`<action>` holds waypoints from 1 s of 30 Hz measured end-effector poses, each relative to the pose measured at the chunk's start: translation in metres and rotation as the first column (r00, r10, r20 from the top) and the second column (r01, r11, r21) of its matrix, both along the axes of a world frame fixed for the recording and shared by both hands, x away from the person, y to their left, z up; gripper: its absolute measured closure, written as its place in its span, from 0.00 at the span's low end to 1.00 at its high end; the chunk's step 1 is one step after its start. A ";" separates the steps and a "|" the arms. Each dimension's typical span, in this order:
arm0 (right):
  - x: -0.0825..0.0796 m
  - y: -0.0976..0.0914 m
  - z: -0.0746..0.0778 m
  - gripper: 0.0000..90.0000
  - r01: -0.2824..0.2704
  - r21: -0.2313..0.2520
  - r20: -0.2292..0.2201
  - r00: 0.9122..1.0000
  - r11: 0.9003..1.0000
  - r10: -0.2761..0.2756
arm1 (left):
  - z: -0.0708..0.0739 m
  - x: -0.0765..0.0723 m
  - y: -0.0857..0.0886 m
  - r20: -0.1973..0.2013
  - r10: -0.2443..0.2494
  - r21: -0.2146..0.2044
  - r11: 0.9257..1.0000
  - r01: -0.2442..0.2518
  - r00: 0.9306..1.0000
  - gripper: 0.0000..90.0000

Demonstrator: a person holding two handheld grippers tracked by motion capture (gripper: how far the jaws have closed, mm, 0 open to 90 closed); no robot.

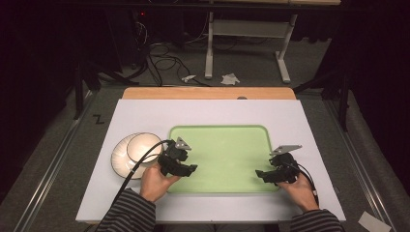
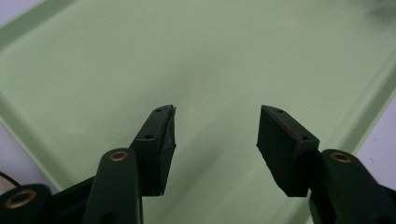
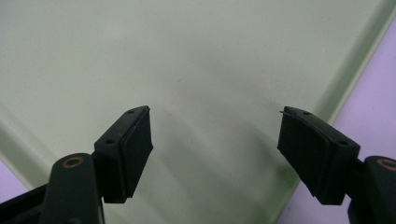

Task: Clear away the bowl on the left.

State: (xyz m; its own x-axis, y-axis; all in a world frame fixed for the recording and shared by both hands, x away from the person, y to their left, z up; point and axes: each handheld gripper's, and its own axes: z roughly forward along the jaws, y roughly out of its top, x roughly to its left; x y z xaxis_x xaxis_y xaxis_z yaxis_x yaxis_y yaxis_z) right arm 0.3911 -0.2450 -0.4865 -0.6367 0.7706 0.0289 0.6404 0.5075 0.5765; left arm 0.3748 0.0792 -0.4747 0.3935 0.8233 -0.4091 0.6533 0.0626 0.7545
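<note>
A pale green tray (image 1: 220, 145) lies in the middle of the white desk (image 1: 145, 113). The left tongs (image 2: 215, 133) hang over its left edge, jaws apart; the right tongs (image 3: 215, 135) sit over its right near corner, jaws also apart. Two stacked white bowls (image 1: 133, 152) rest just left of the tray.

Plates (image 1: 135, 154) left of tray (image 1: 227, 145)

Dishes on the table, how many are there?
2: a plate left of the green tray, and a bowl resting on that plate; more could be hidden beneath.
</note>
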 end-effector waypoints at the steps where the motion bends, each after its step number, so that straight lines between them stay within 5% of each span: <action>1: 0.000 0.000 0.000 0.30 0.001 -0.001 0.001 1.000 1.000 -0.001 | 0.000 0.000 0.000 0.000 0.005 -0.002 1.000 -0.005 1.000 0.51; 10: -0.002 0.000 0.001 0.30 -0.009 0.003 0.003 1.000 1.000 0.009 | 0.000 -0.001 0.001 0.010 0.001 0.009 1.000 -0.002 1.000 0.50; 18: -0.001 0.001 0.000 0.30 -0.009 0.005 -0.002 1.000 1.000 0.009 | 0.007 0.001 0.007 0.000 0.024 -0.044 0.999 -0.024 1.000 0.50; 30: -0.001 0.001 0.000 0.30 -0.013 0.007 -0.005 1.000 1.000 0.013 | 0.010 0.001 0.012 -0.001 0.029 -0.046 0.999 -0.029 1.000 0.50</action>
State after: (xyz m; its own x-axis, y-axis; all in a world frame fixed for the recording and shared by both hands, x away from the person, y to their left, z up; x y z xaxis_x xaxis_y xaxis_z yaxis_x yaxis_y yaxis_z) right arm 0.3902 -0.2440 -0.4869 -0.6468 0.7618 0.0372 0.6362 0.5120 0.5771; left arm 0.3757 0.0909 -0.4643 0.3701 0.8143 -0.4472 0.6508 0.1162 0.7503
